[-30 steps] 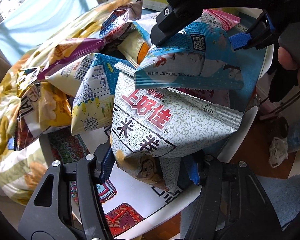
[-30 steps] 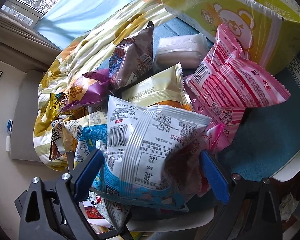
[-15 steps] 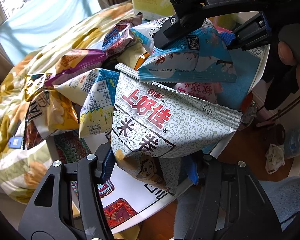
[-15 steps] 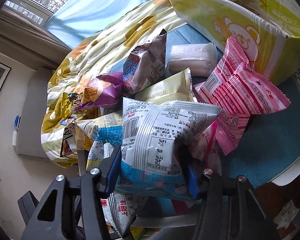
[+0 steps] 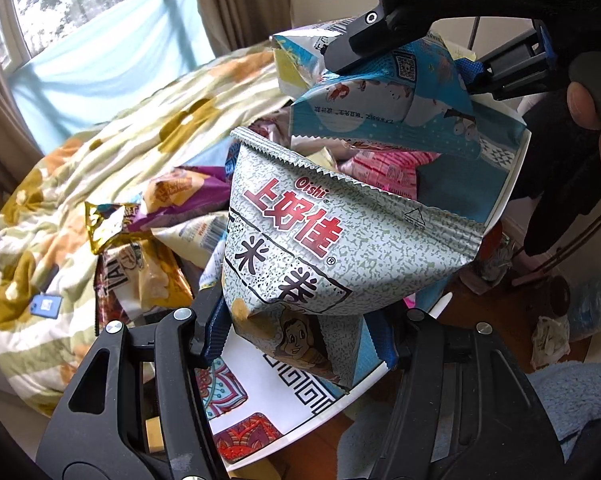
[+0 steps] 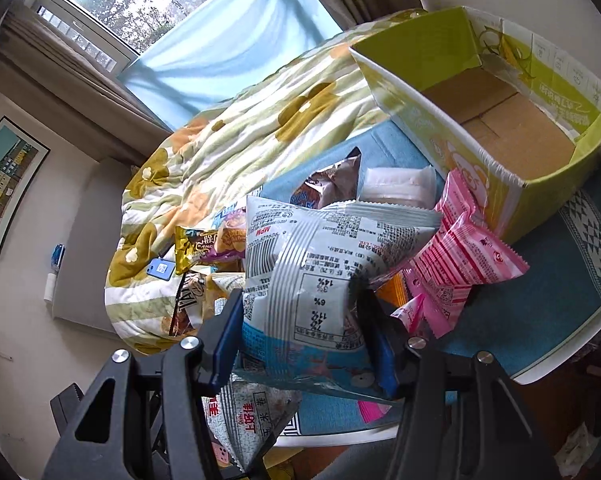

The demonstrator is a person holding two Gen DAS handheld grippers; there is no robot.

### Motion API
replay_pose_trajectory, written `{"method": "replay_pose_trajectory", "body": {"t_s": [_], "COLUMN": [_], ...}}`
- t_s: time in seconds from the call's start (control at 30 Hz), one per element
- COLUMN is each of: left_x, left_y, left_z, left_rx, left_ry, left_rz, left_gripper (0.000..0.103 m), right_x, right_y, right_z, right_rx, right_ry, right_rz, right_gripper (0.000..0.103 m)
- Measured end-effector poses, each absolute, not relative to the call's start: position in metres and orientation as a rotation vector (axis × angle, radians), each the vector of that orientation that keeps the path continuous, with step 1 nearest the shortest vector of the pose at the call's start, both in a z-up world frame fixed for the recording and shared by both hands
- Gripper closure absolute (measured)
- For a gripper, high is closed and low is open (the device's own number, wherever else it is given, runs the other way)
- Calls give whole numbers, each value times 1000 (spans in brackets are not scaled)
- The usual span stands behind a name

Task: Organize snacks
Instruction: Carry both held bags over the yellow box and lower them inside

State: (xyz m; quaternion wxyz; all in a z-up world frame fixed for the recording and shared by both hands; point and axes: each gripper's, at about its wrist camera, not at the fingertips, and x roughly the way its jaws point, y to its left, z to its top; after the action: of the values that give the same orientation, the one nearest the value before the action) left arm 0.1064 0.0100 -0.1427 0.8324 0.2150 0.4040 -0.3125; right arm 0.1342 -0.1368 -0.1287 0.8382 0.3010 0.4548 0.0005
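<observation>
Your left hand-held gripper (image 5: 300, 336) is clamped on the grey speckled Oishi bag (image 5: 332, 248), held up off the bench (image 5: 300, 420) in the left wrist view. Your right hand-held gripper (image 6: 306, 336) has just squeezed in and now pinches the blue-and-white snack bag (image 6: 320, 272); from the left camera that bag (image 5: 400, 104) hangs at about 1 o'clock. The green cardboard box (image 6: 460, 128) sits open at 2 o'clock from the right camera, looks empty, though its near corner is hidden. Pink packets (image 6: 464, 252) lie just beside it.
</observation>
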Motion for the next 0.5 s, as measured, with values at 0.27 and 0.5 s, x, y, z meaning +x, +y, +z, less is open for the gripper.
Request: {"method": "replay_pose_trajectory", "body": {"t_s": [0.27, 0.5], "left_x": [132, 175], "left_y": [-22, -77], "left_z": [-113, -90], "left_rx": [424, 362], "left_ry": [778, 752], "left_rz": [-617, -506], "left_gripper": [49, 49], "right_x": [128, 145], "right_y": [-164, -219], "right_z": [-90, -65], "right_rx": [623, 592], "right_ry": [857, 776], "right_rz": [-18, 12], "right_gripper": [51, 51]}}
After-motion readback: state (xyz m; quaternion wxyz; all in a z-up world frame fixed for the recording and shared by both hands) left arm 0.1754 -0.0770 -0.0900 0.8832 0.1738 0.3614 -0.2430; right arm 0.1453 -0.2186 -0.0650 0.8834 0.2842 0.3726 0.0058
